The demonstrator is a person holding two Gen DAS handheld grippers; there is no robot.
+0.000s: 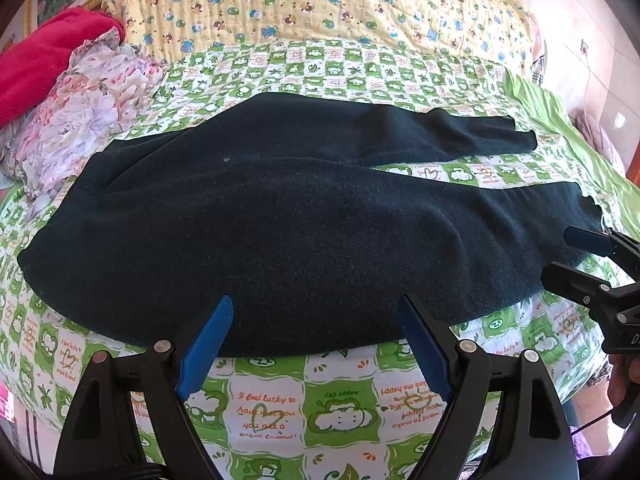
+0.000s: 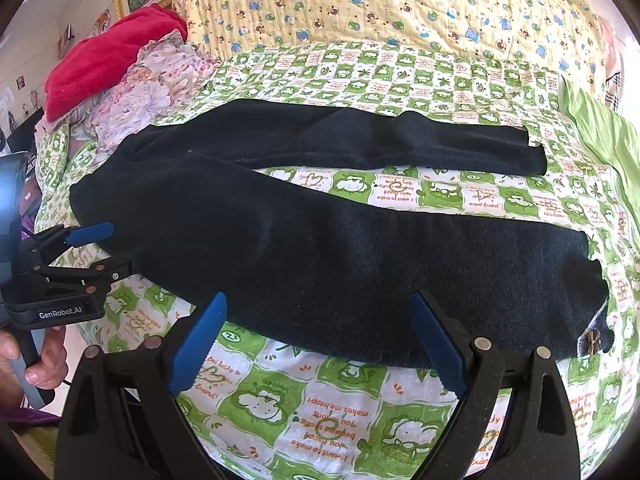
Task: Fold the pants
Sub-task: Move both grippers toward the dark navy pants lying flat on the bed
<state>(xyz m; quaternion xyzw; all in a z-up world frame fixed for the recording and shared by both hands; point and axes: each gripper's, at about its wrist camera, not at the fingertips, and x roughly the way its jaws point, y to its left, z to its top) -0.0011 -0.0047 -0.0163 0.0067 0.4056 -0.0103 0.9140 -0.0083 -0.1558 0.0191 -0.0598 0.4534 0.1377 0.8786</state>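
Observation:
Dark navy pants (image 1: pixel 280 208) lie flat on the bed, waist to the left, two legs spread apart to the right; they also show in the right wrist view (image 2: pixel 340 256). My left gripper (image 1: pixel 316 312) is open at the near edge of the waist part, empty. My right gripper (image 2: pixel 320 308) is open at the near edge of the near leg, empty. The right gripper shows at the right edge of the left wrist view (image 1: pixel 576 252), the left gripper at the left edge of the right wrist view (image 2: pixel 116 246).
A green and white checked sheet (image 1: pixel 340 396) covers the bed. A yellow printed quilt (image 1: pixel 320 4) lies at the back. A floral cloth (image 1: pixel 92 112) and a red cloth (image 1: pixel 44 64) are piled at the far left. A green cloth (image 2: pixel 600 136) lies at the right.

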